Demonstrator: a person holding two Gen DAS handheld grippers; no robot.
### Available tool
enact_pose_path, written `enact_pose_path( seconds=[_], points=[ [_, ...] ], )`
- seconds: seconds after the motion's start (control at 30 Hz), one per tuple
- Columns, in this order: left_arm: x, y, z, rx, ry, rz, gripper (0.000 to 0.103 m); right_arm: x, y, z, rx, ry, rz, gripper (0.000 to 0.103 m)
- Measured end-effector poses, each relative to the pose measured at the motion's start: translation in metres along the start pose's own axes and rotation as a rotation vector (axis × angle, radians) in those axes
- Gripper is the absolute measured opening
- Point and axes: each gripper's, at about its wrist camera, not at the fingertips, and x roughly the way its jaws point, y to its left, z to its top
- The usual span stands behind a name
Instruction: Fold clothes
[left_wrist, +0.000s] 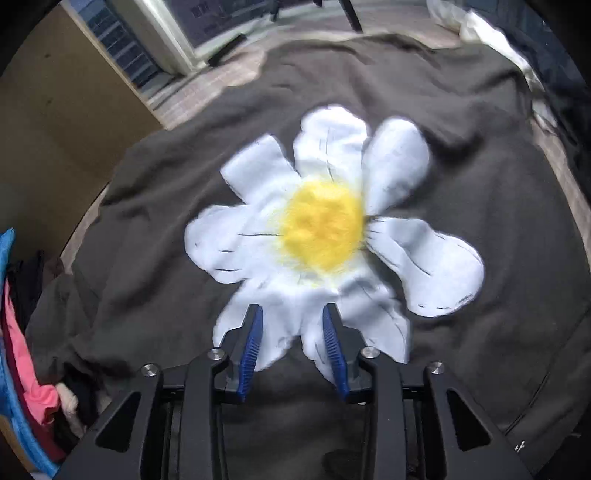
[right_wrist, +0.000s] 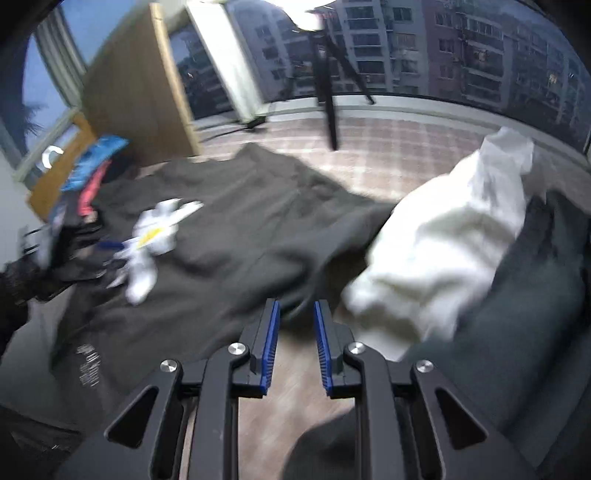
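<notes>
A dark grey sweatshirt (left_wrist: 461, 166) lies spread over the plaid surface, with a large white daisy with a yellow centre (left_wrist: 321, 225) on its front. My left gripper (left_wrist: 293, 308) hovers above the daisy's lower petals, pointing steeply down, open, with nothing pinched between its blue pads. In the right wrist view the same sweatshirt (right_wrist: 251, 221) stretches away to the left, and the daisy (right_wrist: 155, 236) looks bunched and blurred. My right gripper (right_wrist: 297, 302) stands open at the sweatshirt's near right edge, and the fabric lies just beyond its tips.
A white garment (right_wrist: 443, 240) and a dark one (right_wrist: 535, 295) are heaped on the right. Pink and blue clothes (left_wrist: 22, 332) pile up at the left edge. A wooden cabinet (right_wrist: 136, 96), black tripod legs (right_wrist: 328, 110) and large windows stand beyond the plaid cover (right_wrist: 388, 147).
</notes>
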Motion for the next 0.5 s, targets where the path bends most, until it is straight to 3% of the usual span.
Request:
enact_pose_path(
  seconds=[0.1, 0.17, 0.27, 0.3, 0.37, 0.5],
  points=[
    [-0.005, 0.017, -0.004, -0.064, 0.003, 0.041, 0.018, 0.005, 0.035, -0.041, -0.019, 0.068, 0.123, 0.019],
    [-0.023, 0.021, -0.01, -0.109, -0.034, -0.048, 0.019, 0.015, 0.06, -0.064, -0.08, 0.119, 0.145, 0.019],
    [-0.044, 0.007, -0.021, -0.065, -0.052, -0.156, 0.042, 0.03, 0.083, -0.093, -0.128, 0.176, 0.152, 0.019],
    [-0.045, -0.002, -0.02, -0.027, -0.053, -0.15, 0.048, 0.034, 0.085, -0.099, -0.125, 0.187, 0.156, 0.019],
    [-0.035, -0.019, -0.01, 0.048, -0.046, -0.079, 0.047, 0.042, 0.084, -0.105, -0.099, 0.202, 0.162, 0.02],
    [-0.021, -0.026, 0.014, 0.027, -0.046, -0.09, 0.046, 0.036, 0.069, -0.096, -0.049, 0.176, 0.177, 0.019]
  ],
)
